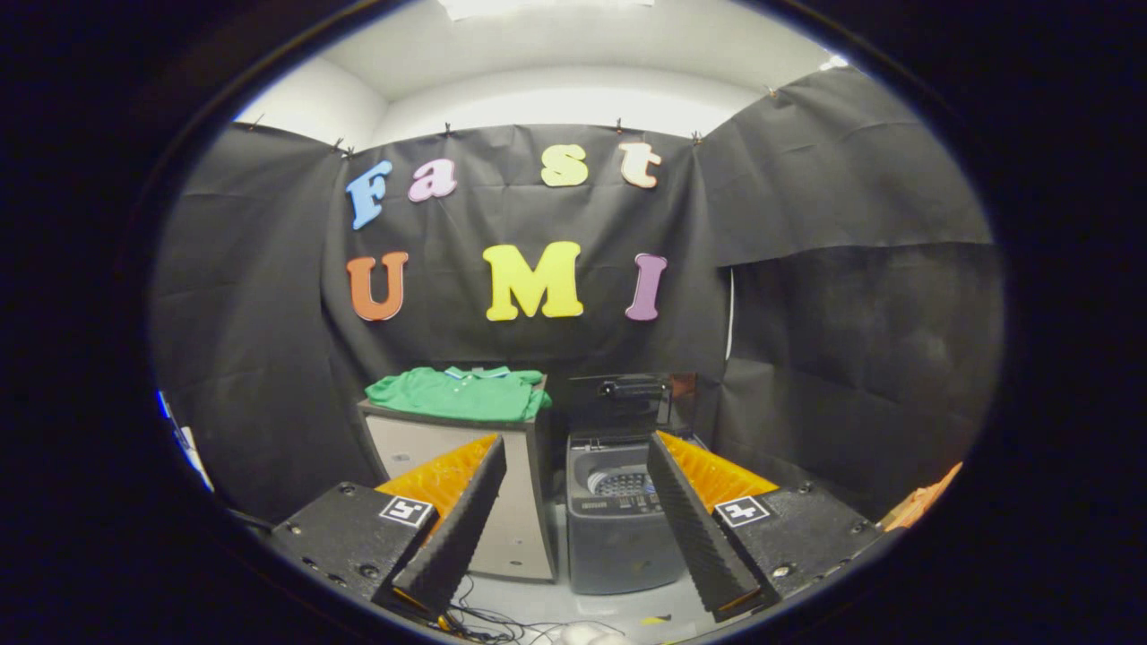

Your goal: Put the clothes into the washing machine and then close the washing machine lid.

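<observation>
A folded green garment (457,394) lies on top of a box-like stand (515,502), beyond my left finger. To the stand's right sits a small dark top-loading washing machine (618,537) on the floor. Its lid (632,400) is raised upright at the back and the drum (623,484) shows inside. My gripper (573,448) is open and holds nothing. Both fingers are well short of the garment and the machine, and the right finger hides part of the machine's right side.
Black cloth walls close the booth behind and on both sides. Loose cables (502,623) lie on the pale floor in front of the stand. Something orange (923,506) sits low at the far right.
</observation>
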The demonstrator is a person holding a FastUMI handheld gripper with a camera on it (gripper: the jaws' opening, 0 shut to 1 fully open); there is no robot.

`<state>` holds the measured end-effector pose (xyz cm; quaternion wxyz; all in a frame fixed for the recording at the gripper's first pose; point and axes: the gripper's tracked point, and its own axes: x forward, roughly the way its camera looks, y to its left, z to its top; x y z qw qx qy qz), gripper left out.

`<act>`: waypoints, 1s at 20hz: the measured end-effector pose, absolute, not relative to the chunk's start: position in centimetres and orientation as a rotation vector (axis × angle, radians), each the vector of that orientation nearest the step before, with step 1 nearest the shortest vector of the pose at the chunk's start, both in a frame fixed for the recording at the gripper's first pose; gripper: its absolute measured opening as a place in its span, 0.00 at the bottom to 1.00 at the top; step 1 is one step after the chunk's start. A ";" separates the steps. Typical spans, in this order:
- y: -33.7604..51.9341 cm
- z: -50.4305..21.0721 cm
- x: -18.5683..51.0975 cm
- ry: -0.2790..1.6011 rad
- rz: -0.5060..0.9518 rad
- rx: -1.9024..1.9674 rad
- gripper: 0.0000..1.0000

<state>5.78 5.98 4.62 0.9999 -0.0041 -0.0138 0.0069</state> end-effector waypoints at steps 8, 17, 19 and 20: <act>12.3 8.1 16.1 -0.011 0.086 0.005 0.99; 21.7 13.4 31.8 -0.019 0.176 0.015 0.99; 23.9 13.5 34.6 0.004 0.197 0.008 0.99; 24.8 13.3 36.2 0.020 0.201 0.004 0.99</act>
